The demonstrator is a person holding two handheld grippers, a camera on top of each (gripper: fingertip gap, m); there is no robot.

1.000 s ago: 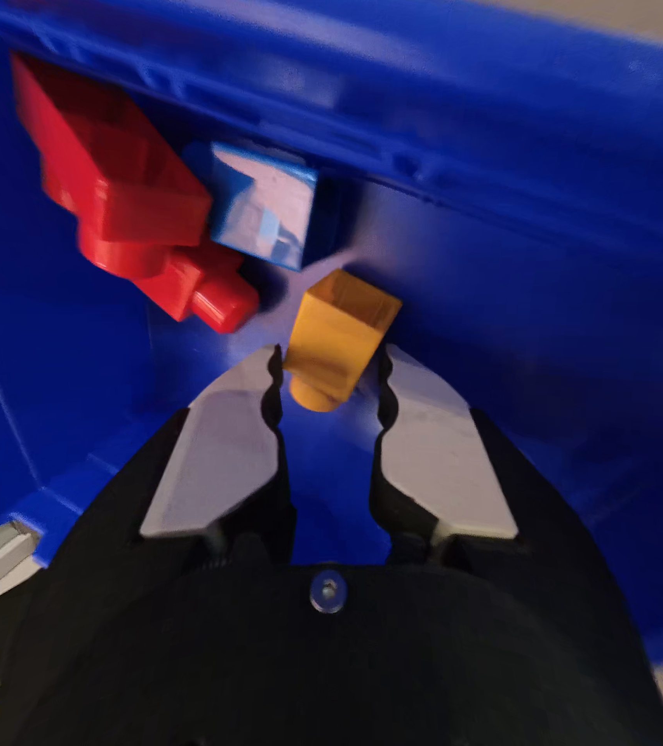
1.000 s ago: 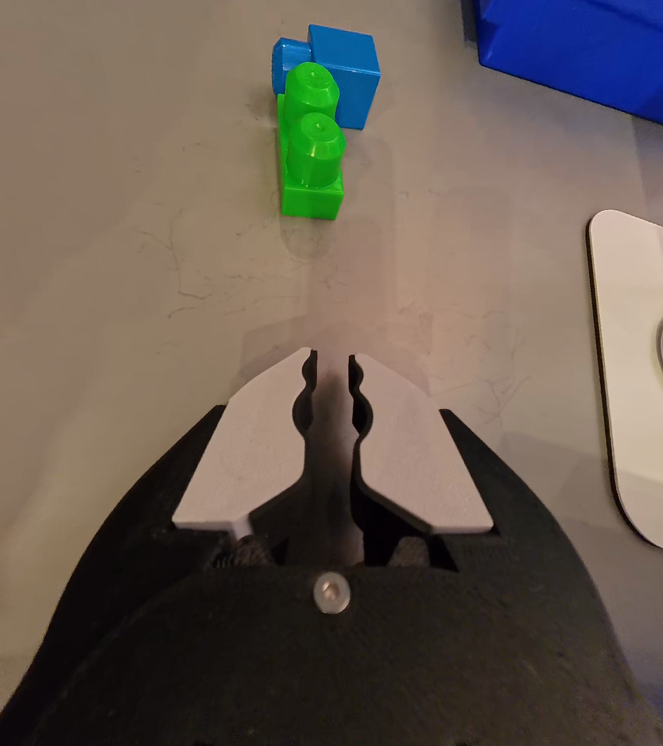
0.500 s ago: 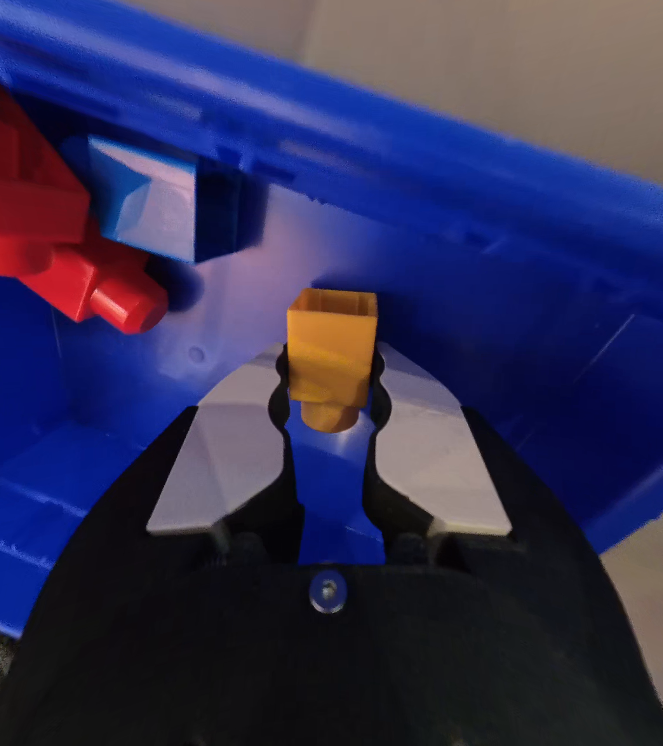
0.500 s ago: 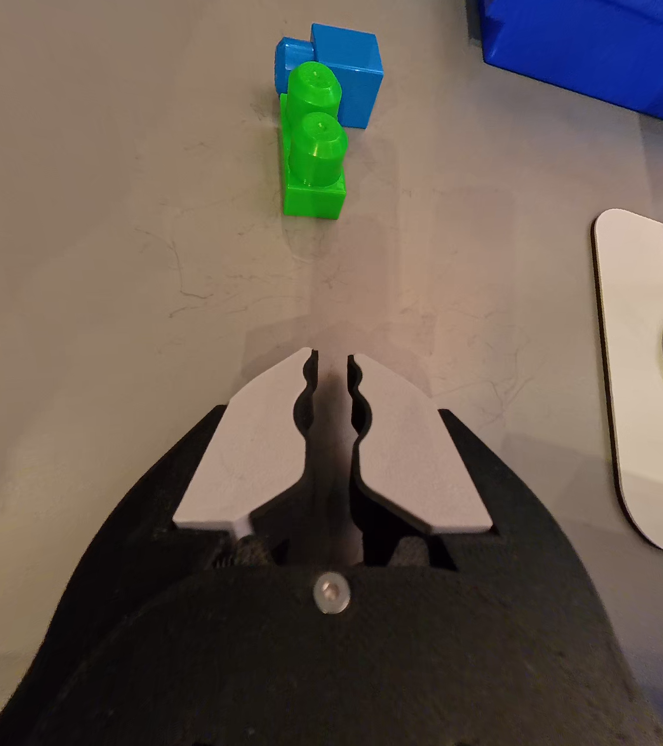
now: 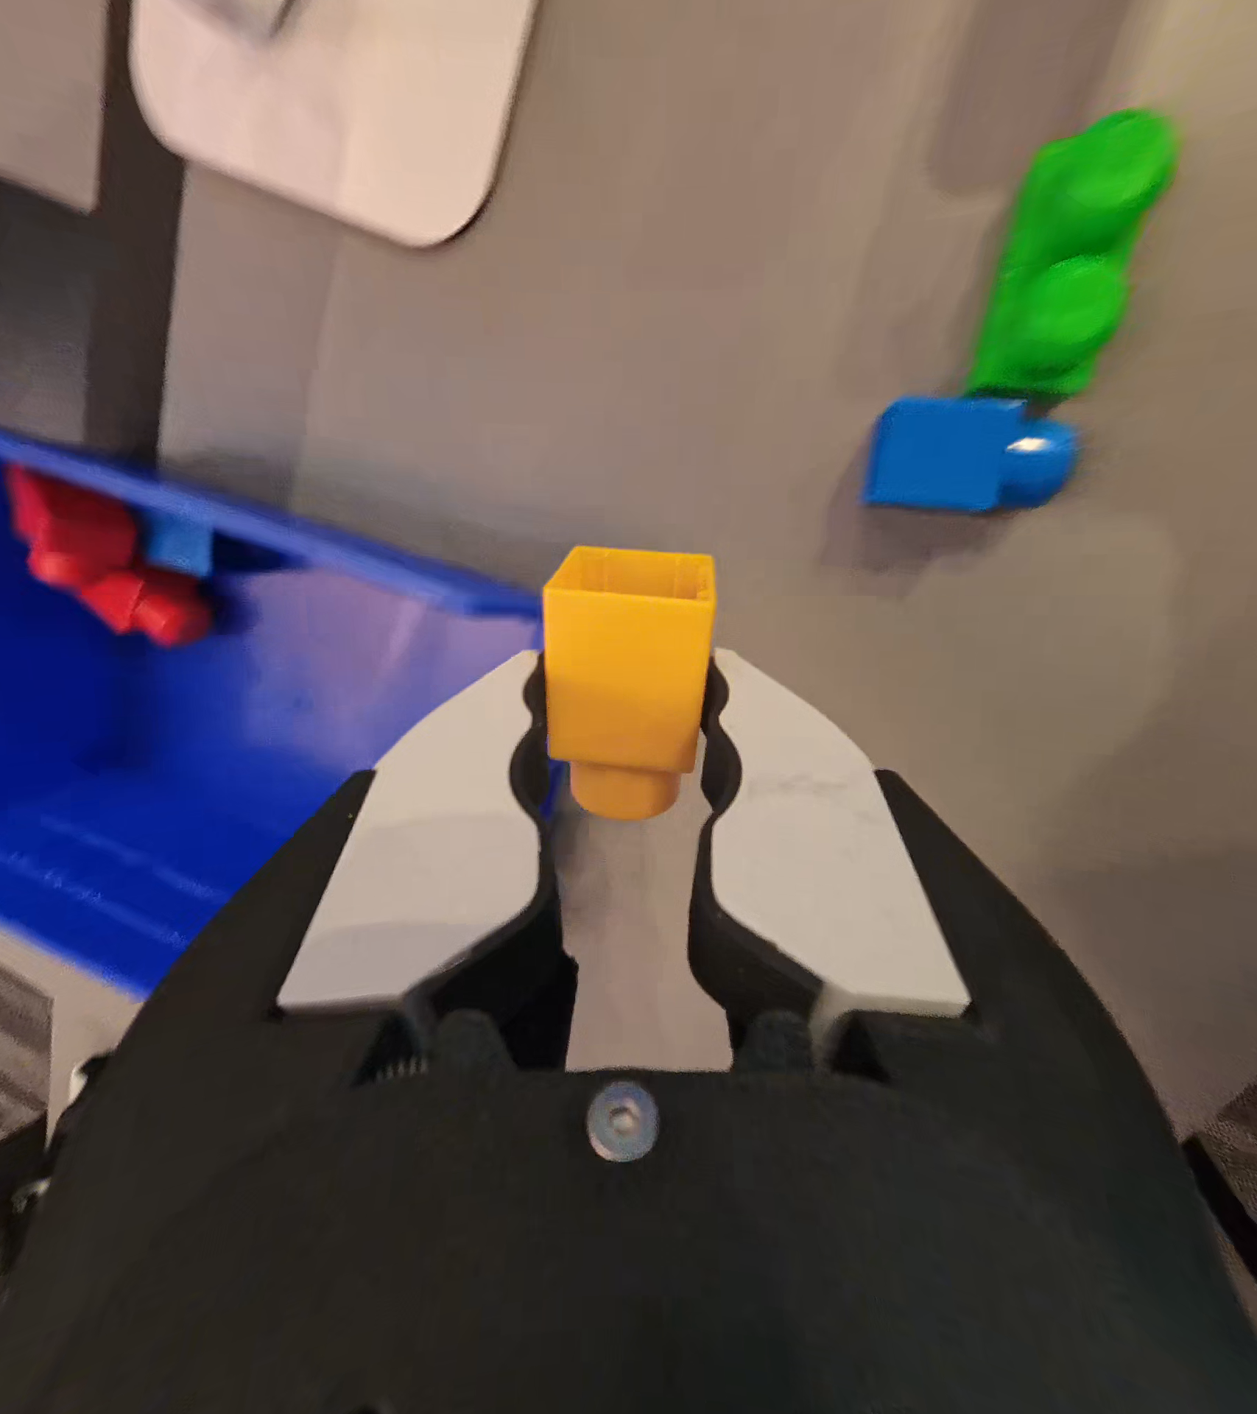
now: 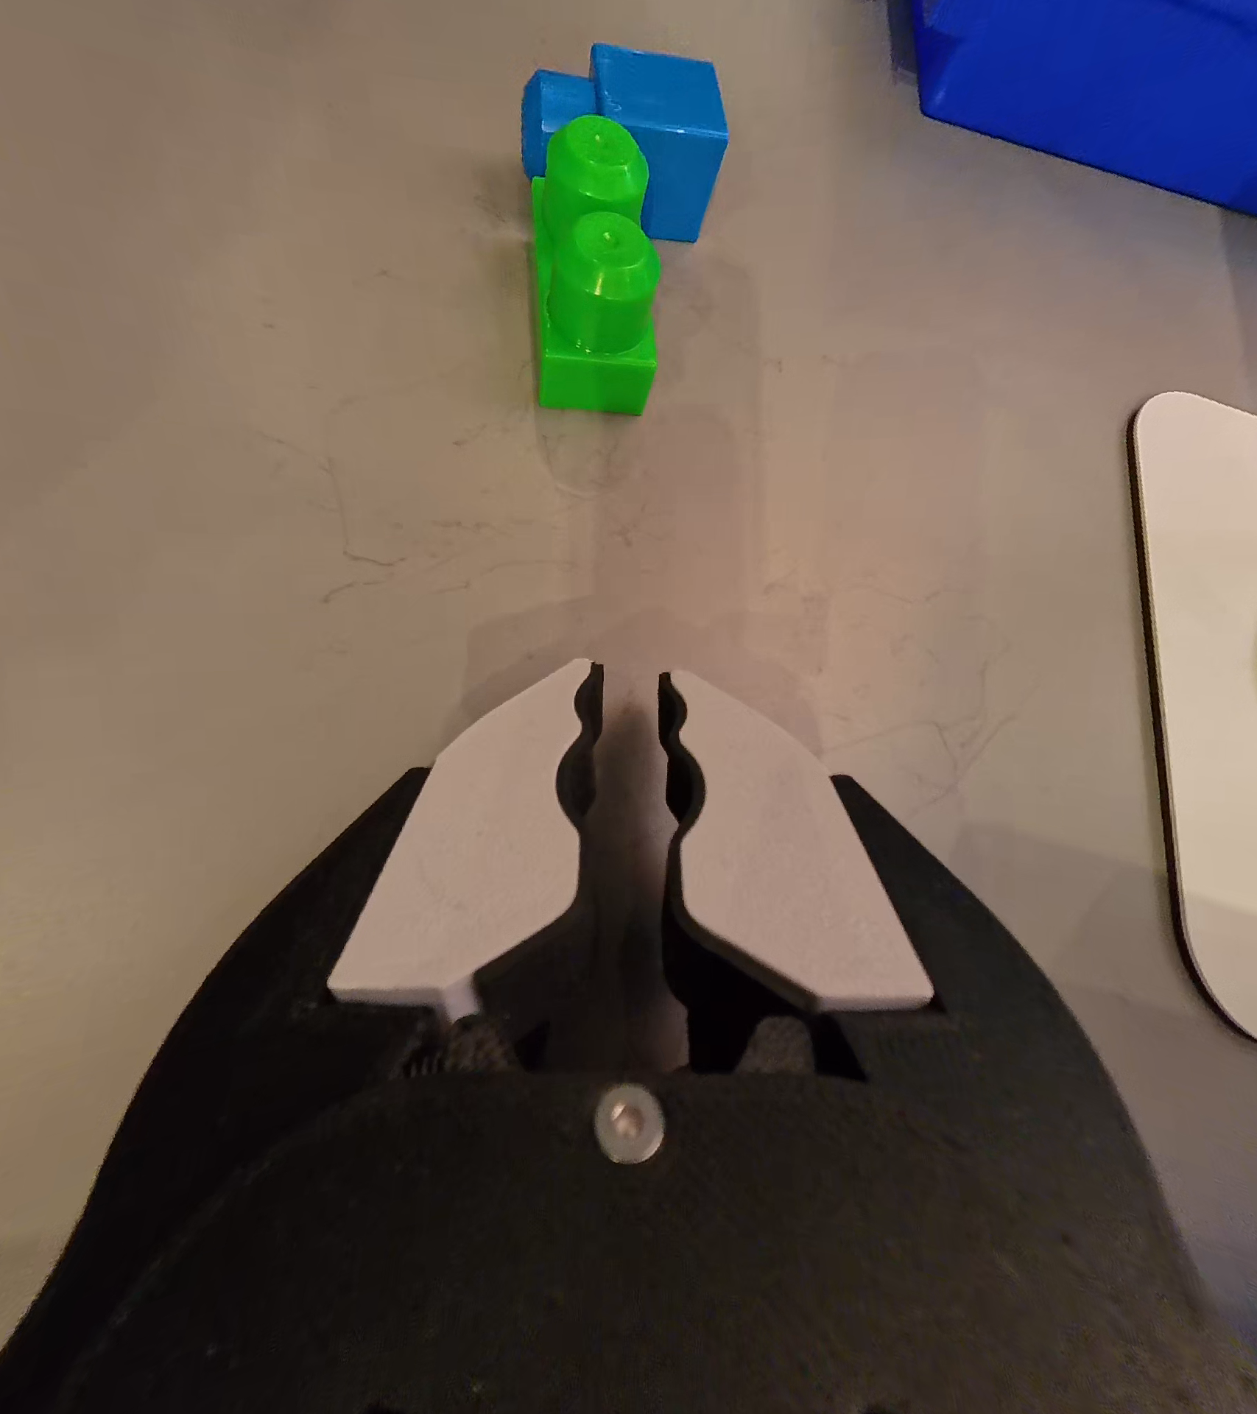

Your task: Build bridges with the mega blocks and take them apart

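Left wrist view looks along the left gripper, which is raised above the grey table just beside the near corner of the blue bin. Its two fingers are partly closed and press on the sides of a yellow block, which points away from the camera with its hollow end forward and its single stud toward the palm. Inside the bin, against the far wall, lie red blocks and a small blue block. Beyond the bin, on the table, a green block stands touching a blue block, and a white pad lies farther off.

Right wrist view shows the right gripper angled down over the table, well short of the bin. Its fingers stand a narrow slit apart with bare table showing between them. The green block lies straight ahead of it, studs up, with the blue block behind.
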